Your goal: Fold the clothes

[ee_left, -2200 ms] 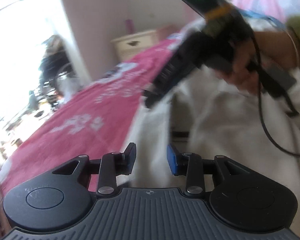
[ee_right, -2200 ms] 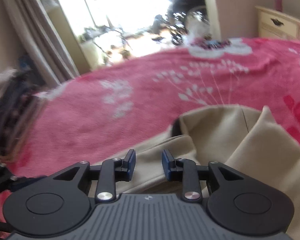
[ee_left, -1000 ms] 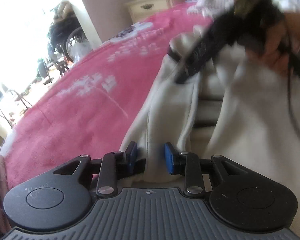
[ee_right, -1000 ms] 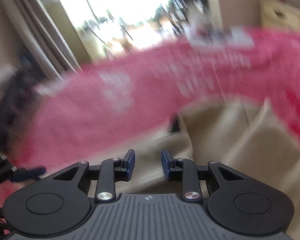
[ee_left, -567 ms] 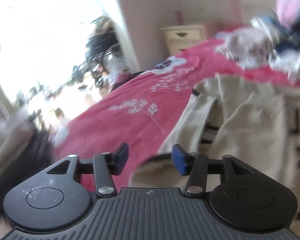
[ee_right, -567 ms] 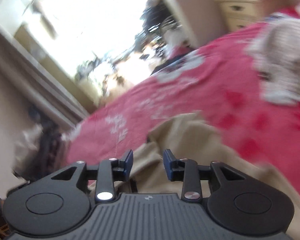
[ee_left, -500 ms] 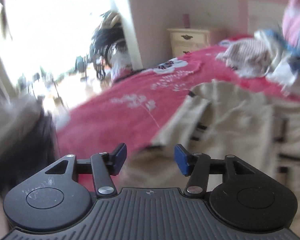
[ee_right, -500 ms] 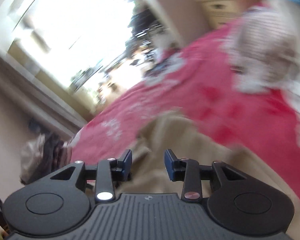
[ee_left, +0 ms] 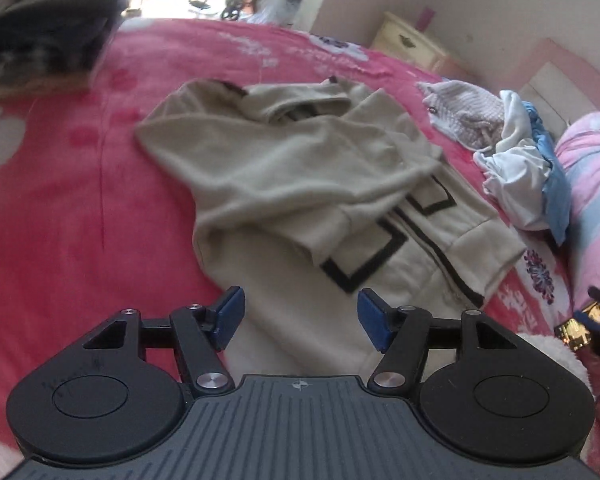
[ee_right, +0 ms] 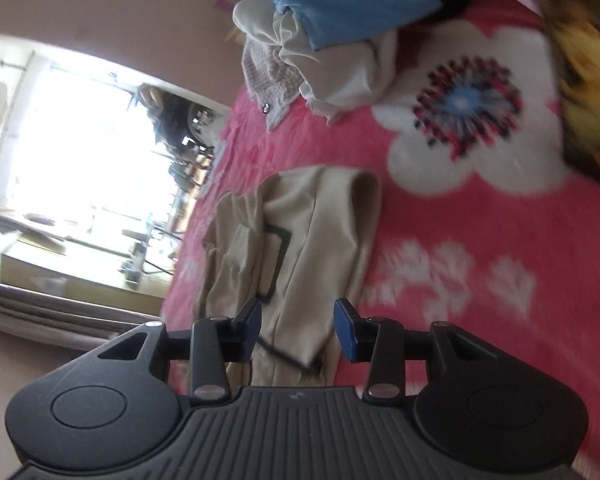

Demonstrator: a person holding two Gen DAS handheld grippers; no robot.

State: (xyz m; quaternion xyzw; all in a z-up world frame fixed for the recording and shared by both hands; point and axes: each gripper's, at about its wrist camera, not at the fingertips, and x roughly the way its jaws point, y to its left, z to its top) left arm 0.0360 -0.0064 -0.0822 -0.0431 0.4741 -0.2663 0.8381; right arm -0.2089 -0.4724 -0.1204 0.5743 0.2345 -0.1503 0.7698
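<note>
Folded stack: at your far left, a blurred pile of grey and dark clothes (ee_left: 48,12) sits on the pink bedspread (ee_left: 60,208); it looks already folded, so count that part as likely finished.
Beige jacket: your current garment, the beige jacket (ee_left: 300,168), lies in the middle of the bed, well clear of both piles. One sleeve is laid across the chest, partly covering the black square trim; the hem end lies nearest your left tool.
Left gripper: your left gripper (ee_left: 300,314) hangs above the hem end with its blue pads spread and nothing between them; its jaws have just been opening.
Right gripper: your right gripper (ee_right: 298,326) is parted too, above the jacket's edge, no cloth pinched; its jaws have just been opening.
Unfolded heap: at your right, a knitted pale piece, a white garment and a blue one (ee_left: 512,160) lie crumpled beside the pillow, untouched.
Progress: I judge the jacket about halfway, sleeves brought in, the lengthwise fold still to make; then the heap remains.
Change, left: a second ago your left pads had beige cloth between them; now they are free and pulled back, with the whole jacket in sight.
Change, right: the right tool's view has rolled sideways since then.
</note>
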